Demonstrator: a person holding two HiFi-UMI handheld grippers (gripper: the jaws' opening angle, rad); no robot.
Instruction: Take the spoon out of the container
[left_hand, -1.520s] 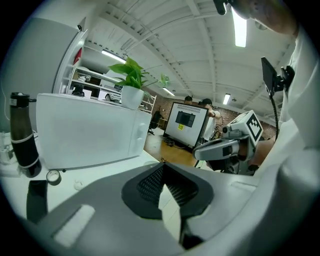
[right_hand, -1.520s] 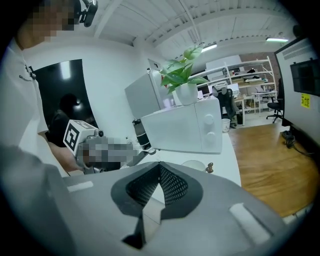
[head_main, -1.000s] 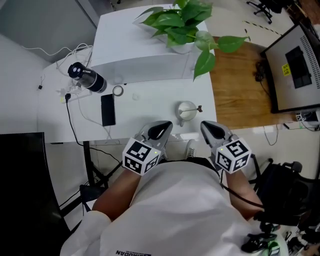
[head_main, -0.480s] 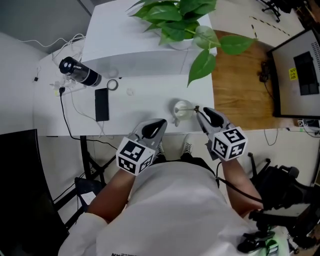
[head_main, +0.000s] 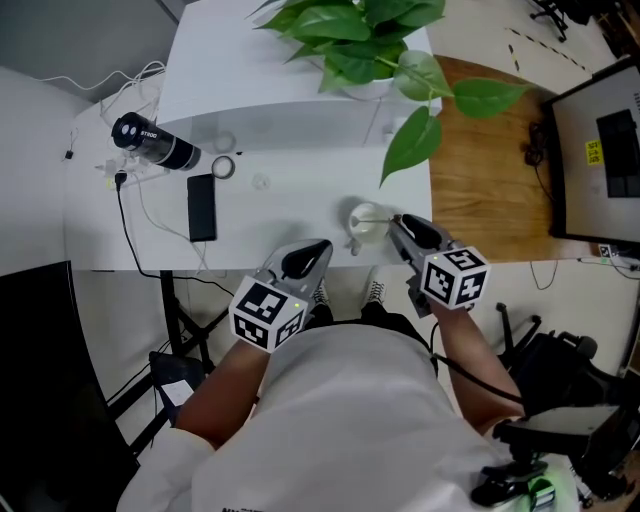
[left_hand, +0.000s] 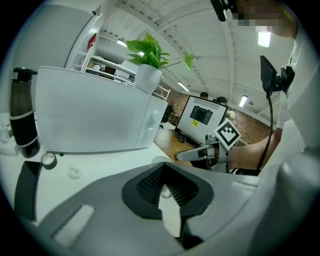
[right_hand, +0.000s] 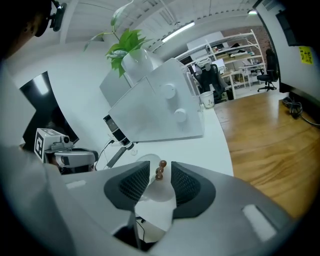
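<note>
Straddling spoon (right_hand: 159, 170): right claw (right_hand: 160, 177) jaws just opened apart, not gripping it.

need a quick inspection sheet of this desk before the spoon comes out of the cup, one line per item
surface: white table, things along its back and right front.
job's things: small white round container at the right front; spoon with a brown beaded handle in it, not yet out.
clutter: white microwave with a green potted plant on top, upright black bottle, black phone, small round ring.
grippers: left gripper shut, empty; right gripper open, jaws just been opening, spoon handle between them, unpinched.
cables: white cables by the bottle; black cable over the left edge.
surroundings: wooden floor, dark screen.
</note>
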